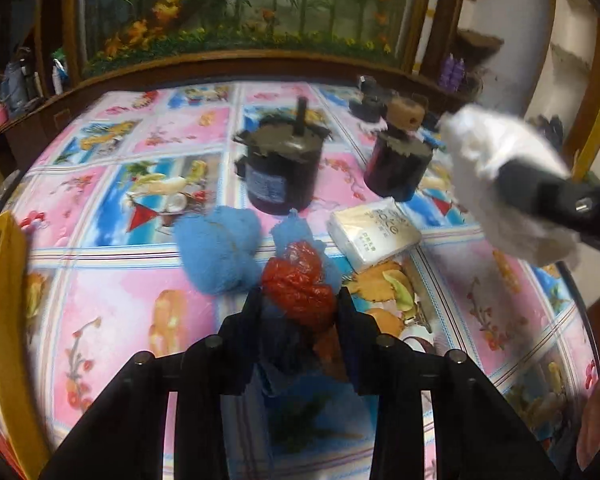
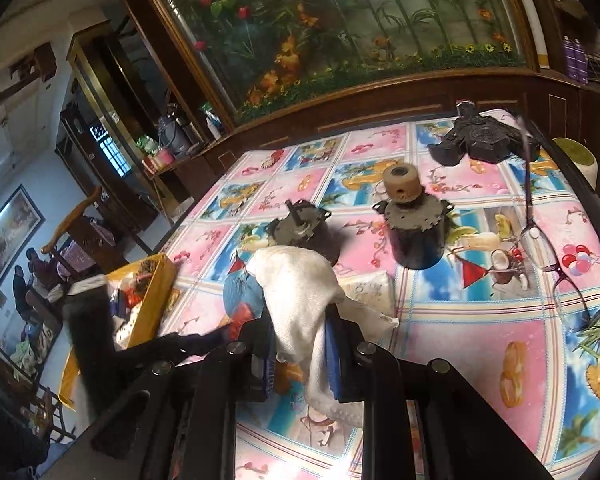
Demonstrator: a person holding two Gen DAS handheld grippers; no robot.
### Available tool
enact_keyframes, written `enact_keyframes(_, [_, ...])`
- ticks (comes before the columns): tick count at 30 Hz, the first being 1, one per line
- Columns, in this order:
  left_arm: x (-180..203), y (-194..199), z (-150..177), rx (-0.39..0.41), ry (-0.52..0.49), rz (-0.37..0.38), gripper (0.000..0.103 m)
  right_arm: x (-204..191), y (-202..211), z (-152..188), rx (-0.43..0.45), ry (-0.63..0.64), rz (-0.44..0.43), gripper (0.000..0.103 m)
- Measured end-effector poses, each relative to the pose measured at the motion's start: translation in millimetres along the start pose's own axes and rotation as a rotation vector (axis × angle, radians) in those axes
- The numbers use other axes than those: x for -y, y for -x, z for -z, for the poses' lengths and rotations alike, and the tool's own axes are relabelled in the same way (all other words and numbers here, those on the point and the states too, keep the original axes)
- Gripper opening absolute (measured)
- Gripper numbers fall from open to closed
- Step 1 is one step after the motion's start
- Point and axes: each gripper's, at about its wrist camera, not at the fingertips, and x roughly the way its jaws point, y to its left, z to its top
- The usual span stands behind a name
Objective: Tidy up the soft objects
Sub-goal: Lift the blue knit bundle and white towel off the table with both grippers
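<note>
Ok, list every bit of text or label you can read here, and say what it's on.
None can be read with certainty.
Tissue pack: large printed lettering plus smaller characters, too blurred to read.
Near black motor: pale label on its side, print too small.
Nothing else shows text.

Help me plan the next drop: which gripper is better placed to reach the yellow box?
Left, probably. The left gripper, holding the red-and-blue soft toy, is nearer the yellow box at the table's left; the right gripper holds the white cloth farther right.

A table (image 1: 112,288) covered by a pink-and-blue patterned cloth was seen. Two dark motors (image 1: 281,168) (image 1: 398,166), a blue fluffy toy (image 1: 218,254), a tissue pack (image 1: 374,232) and, far right, spectacles (image 2: 540,240) lay on it.
</note>
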Motion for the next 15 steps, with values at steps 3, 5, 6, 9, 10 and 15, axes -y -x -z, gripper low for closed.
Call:
enact_keyframes(3, [-9.2,13.4,4.6,0.063,0.021,-0.025,0.034,-10.8,-12.9,7.5,-0.032,0.043,0.016,0.022])
enact_keyframes(5, [-12.0,17.2,5.0,0.092,0.011,-0.055,0.034,-17.3,-21.4,13.7,-0.053,0.067,0.030,0.022])
enact_keyframes(6, [-14.0,17.0,5.7,0.093,0.013,-0.058,0.034,-18.3,-24.8,15.3,-0.060,0.076,0.033,0.022])
enact_keyframes(9, [-21.5,13.7,4.6,0.072,0.035,-0.045,0.034,-17.4,-30.7,18.5,-0.070,0.085,0.052,0.022])
enact_keyframes(10, [-23.2,13.7,4.3,0.071,0.036,-0.051,0.034,-16.4,-32.6,18.2,-0.075,0.084,0.053,0.022])
enact_keyframes(15, [-26.6,15.7,4.0,0.078,0.044,-0.049,0.034,-14.2,-40.3,20.2,-0.097,0.087,0.060,0.022])
